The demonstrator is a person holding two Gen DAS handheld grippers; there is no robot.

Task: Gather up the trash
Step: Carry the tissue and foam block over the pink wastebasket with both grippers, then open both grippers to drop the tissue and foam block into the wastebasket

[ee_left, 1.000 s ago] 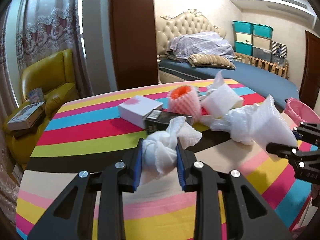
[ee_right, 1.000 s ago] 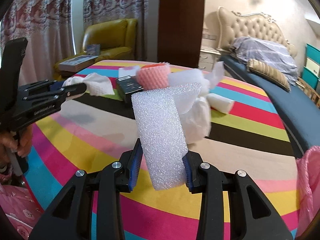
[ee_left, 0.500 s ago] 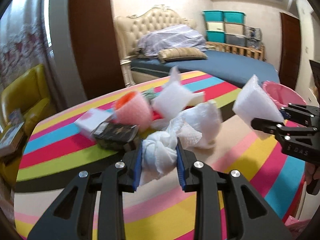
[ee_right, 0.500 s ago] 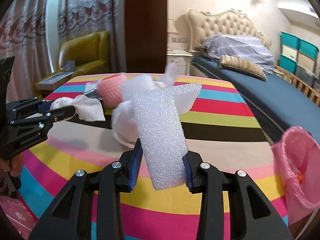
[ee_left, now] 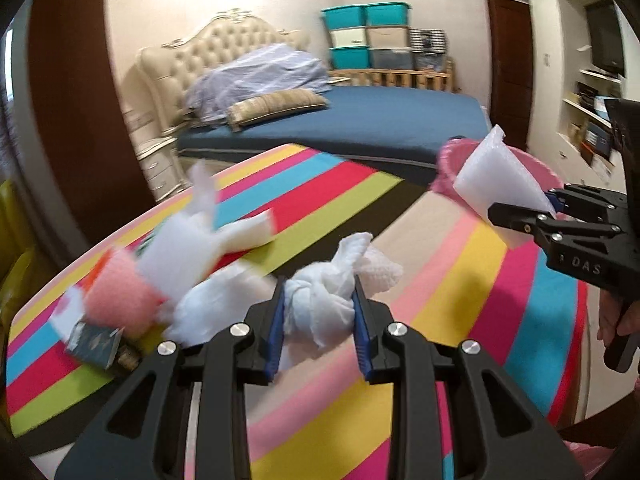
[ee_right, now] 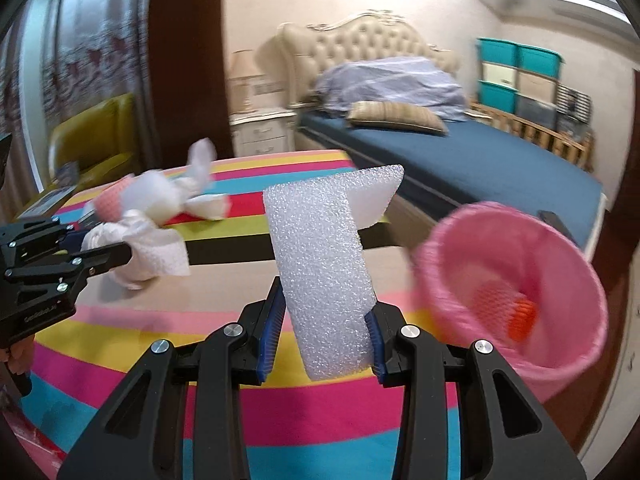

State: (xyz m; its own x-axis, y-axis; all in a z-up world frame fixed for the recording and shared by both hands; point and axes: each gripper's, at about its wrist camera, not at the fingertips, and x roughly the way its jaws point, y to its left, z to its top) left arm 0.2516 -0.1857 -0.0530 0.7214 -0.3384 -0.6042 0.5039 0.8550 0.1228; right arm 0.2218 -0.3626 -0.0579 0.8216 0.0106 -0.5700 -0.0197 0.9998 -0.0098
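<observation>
Bedroom setting, with a tufted cream headboard [ee_right: 360, 46] behind a blue bed [ee_right: 480, 168], teal storage boxes [ee_left: 366, 32] stacked against the far wall, a yellow armchair [ee_right: 92, 140] near the curtains; nearer the cameras, a table [ee_left: 460, 292] under a cloth of bright stripes.

Left gripper [ee_left: 320, 312] low in its own view, jaws clenched on a crumpled white tissue [ee_left: 320, 300], tissue bulging up and forward between the blue pads [ee_left: 276, 320]; same gripper visible at the left edge of the right wrist view [ee_right: 116, 254], tissue [ee_right: 156, 252] hanging past the tips.

Right gripper [ee_right: 326, 332] with jaws clamped on a white foam sheet [ee_right: 320, 272], sheet standing upright and folded over at the top; seen from the left wrist [ee_left: 532, 216], foam [ee_left: 496, 184] held in front of the pink bin's rim.

Pink trash bin [ee_right: 516, 280] just right of the foam in the right wrist view, lined with a pink bag, an orange net piece [ee_right: 508, 312] lying inside; both held pieces outside the bin.

On the table to the left, blurred: a pink foam net [ee_left: 120, 292], white foam scraps [ee_left: 192, 240], more white wrapping [ee_left: 216, 308], a dark small box [ee_left: 94, 344].
</observation>
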